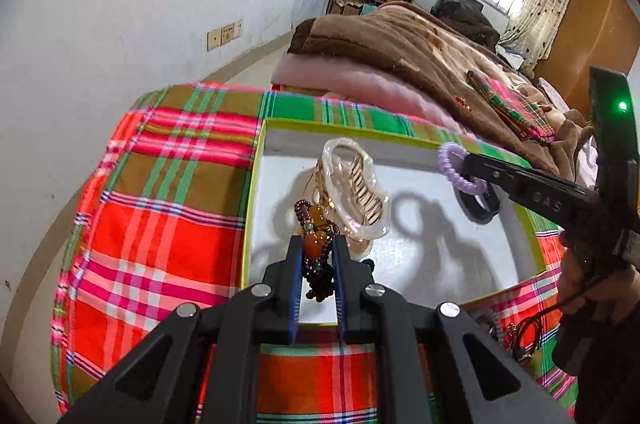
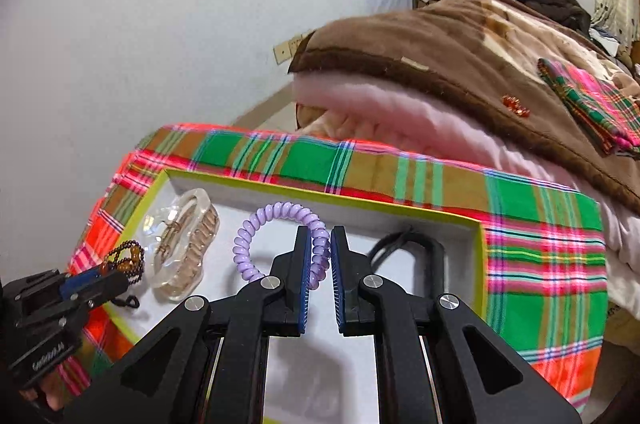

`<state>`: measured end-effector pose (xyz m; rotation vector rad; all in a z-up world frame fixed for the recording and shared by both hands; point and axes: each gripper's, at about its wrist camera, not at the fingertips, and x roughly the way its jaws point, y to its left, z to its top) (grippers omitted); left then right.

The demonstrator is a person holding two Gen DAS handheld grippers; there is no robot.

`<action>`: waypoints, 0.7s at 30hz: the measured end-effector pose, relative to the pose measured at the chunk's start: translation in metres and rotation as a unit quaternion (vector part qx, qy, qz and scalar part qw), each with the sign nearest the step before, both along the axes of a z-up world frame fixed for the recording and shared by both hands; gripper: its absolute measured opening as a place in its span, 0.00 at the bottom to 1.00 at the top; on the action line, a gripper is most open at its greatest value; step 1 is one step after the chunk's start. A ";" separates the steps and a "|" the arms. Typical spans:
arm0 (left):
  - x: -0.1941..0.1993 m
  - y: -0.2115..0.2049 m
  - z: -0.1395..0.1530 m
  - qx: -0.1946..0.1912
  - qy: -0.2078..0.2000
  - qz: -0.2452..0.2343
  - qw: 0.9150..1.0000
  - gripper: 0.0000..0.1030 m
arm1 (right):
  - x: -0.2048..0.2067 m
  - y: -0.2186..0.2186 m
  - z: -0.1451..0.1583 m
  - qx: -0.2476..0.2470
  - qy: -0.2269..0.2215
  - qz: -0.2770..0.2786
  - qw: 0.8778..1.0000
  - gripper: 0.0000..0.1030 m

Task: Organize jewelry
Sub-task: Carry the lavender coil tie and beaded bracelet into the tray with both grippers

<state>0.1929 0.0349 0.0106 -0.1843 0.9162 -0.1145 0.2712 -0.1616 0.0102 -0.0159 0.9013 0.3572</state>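
A plaid cloth (image 1: 160,224) in red, green and brown covers the supporting surface, which butts against a bed under a brown blanket (image 2: 440,64). On the cloth sits a shallow white tray with a yellow-green rim (image 2: 360,194). Beside the tray, a small tangle of cords and beads (image 1: 516,336) lies on the cloth.

Black grippers (image 1: 316,252) w/ blue-padded fingers (image 2: 305,264), silver screws, green LED.

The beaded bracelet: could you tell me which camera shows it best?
The left wrist view: the beaded bracelet hangs close up between its tongs, beads distinct. The right wrist view shows it small at the left edge.
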 end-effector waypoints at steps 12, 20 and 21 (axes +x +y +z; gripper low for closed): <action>0.007 0.004 -0.014 0.004 0.017 0.002 1.000 0.14 | 0.019 0.023 -0.026 -0.035 0.028 0.017 0.999 0.10; 0.009 0.005 -0.018 0.005 0.023 0.005 1.000 0.15 | 0.025 0.026 -0.034 -0.049 0.035 0.015 0.998 0.10; 0.009 0.005 -0.018 0.006 0.023 0.005 1.000 0.15 | 0.025 0.026 -0.034 -0.049 0.035 0.015 0.998 0.10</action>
